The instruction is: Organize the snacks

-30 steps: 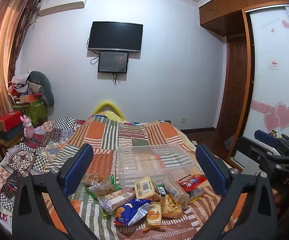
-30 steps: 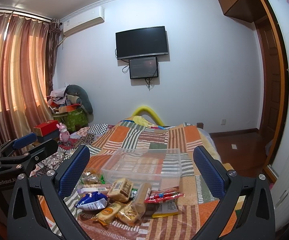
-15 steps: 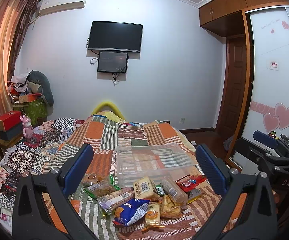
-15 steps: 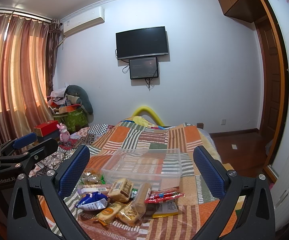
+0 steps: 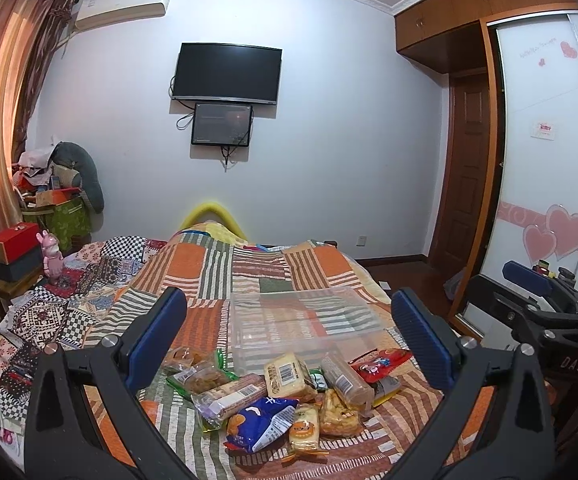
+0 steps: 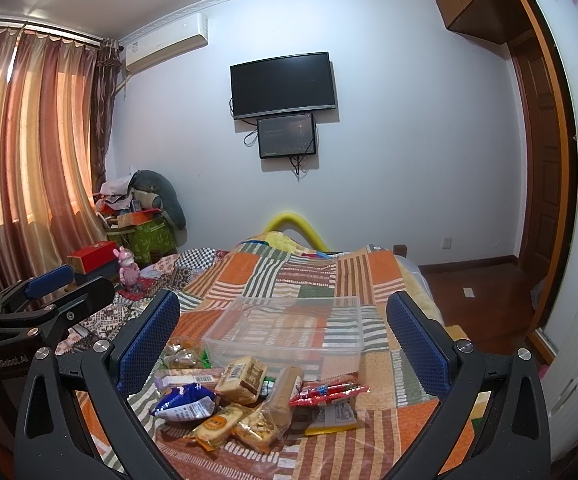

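Snack pile (image 5: 285,392) is lying on the bed quilt (image 5: 217,272), just in front of 1 clear bin (image 5: 305,320), w/ nothing in it. Both tongs are hovering above & short of the pile, jaws wide apart: left tongs (image 5: 289,336), right tongs (image 6: 283,336). Approx 10 packets; 1 blue bag (image 6: 185,402), 1 red pack (image 6: 329,390).

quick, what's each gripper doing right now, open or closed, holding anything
Left gripper: jaws open, holding nothing, above the snacks.
Right gripper: jaws open, holding nothing.
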`<act>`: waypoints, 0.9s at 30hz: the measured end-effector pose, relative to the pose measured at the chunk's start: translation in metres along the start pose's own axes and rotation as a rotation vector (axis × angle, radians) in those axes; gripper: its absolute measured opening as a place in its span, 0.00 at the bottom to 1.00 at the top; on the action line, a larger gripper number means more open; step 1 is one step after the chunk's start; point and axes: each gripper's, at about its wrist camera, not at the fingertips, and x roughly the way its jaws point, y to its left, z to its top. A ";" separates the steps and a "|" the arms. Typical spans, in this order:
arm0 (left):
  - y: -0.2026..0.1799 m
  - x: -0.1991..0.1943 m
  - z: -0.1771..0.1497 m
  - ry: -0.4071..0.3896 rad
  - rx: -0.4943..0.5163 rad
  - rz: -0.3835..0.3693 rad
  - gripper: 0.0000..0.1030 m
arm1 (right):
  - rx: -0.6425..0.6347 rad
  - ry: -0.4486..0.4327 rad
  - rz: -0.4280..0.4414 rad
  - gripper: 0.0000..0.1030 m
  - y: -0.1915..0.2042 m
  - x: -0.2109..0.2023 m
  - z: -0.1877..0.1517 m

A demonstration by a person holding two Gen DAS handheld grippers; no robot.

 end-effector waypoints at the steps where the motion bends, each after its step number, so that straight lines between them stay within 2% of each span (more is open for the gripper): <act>1: 0.000 0.000 0.000 0.001 0.002 -0.004 1.00 | -0.001 0.000 -0.002 1.00 0.000 0.000 0.000; 8: 0.000 0.005 -0.003 0.006 0.011 -0.014 0.99 | 0.001 0.017 -0.006 1.00 -0.001 0.005 -0.003; 10: 0.003 0.008 -0.005 0.016 0.010 -0.012 0.95 | 0.001 0.025 -0.007 1.00 -0.002 0.007 -0.003; 11: 0.004 0.012 -0.006 0.027 0.010 -0.012 0.88 | 0.003 0.033 -0.005 0.99 -0.004 0.009 -0.004; 12: 0.006 0.015 -0.007 0.040 0.011 -0.011 0.82 | 0.006 0.037 -0.005 0.97 -0.004 0.010 -0.005; 18: 0.024 0.037 -0.018 0.114 0.023 0.017 0.68 | 0.026 0.112 0.013 0.78 -0.015 0.026 -0.014; 21: 0.037 0.052 -0.026 0.161 0.027 0.029 0.66 | 0.035 0.166 0.013 0.72 -0.021 0.038 -0.023; 27: 0.060 0.086 -0.050 0.280 0.028 0.028 0.65 | 0.053 0.270 0.013 0.70 -0.034 0.062 -0.043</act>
